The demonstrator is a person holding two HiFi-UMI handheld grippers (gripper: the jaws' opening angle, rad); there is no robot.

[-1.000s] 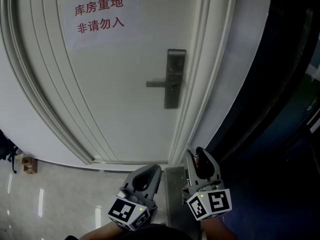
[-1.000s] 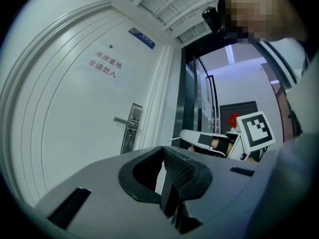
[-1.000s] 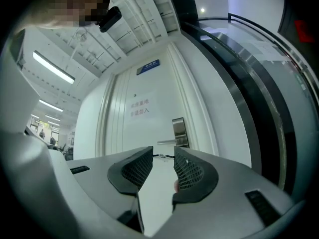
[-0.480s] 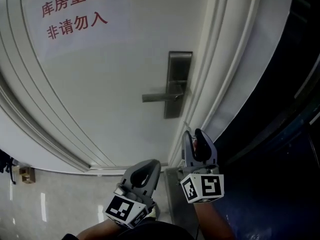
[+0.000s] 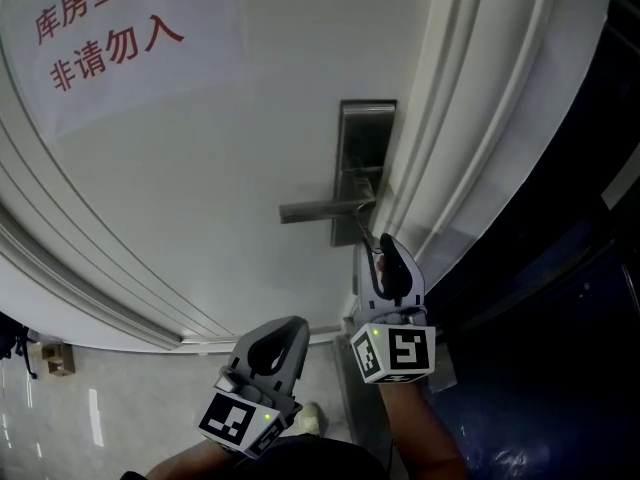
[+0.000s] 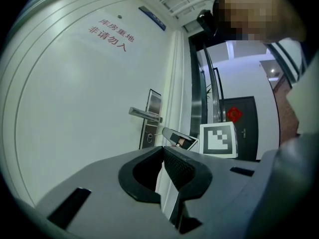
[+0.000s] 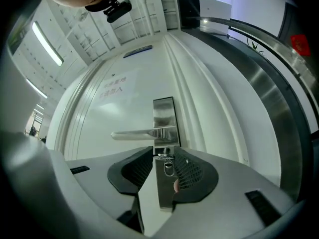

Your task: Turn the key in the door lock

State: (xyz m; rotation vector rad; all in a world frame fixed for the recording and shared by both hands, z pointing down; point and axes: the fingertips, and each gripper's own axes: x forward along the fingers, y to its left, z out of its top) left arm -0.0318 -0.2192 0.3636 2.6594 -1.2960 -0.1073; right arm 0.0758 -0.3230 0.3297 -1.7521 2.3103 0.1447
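A white door point(image 5: 200, 168) carries a steel lock plate point(image 5: 366, 133) with a lever handle point(image 5: 315, 209) pointing left. In the right gripper view a small metal key point(image 7: 163, 157) sticks out of the lock plate point(image 7: 164, 116) just under the handle point(image 7: 139, 134). My right gripper point(image 7: 164, 154) is narrowly open with the key between its tips; I cannot tell if they touch it. From the head view the right gripper point(image 5: 378, 253) reaches up to the plate's lower end. My left gripper point(image 5: 283, 330) hangs lower and left, shut and empty point(image 6: 163, 151).
A paper notice with red characters point(image 5: 105, 38) is stuck on the door at upper left. The moulded door frame point(image 5: 470, 118) runs along the right, with a dark area beyond. Glossy floor tiles point(image 5: 90, 418) and a small box point(image 5: 55, 356) lie at lower left.
The head view has closed in on the door. My right gripper has risen from near the door's foot up to the lock plate. The left gripper stays low.
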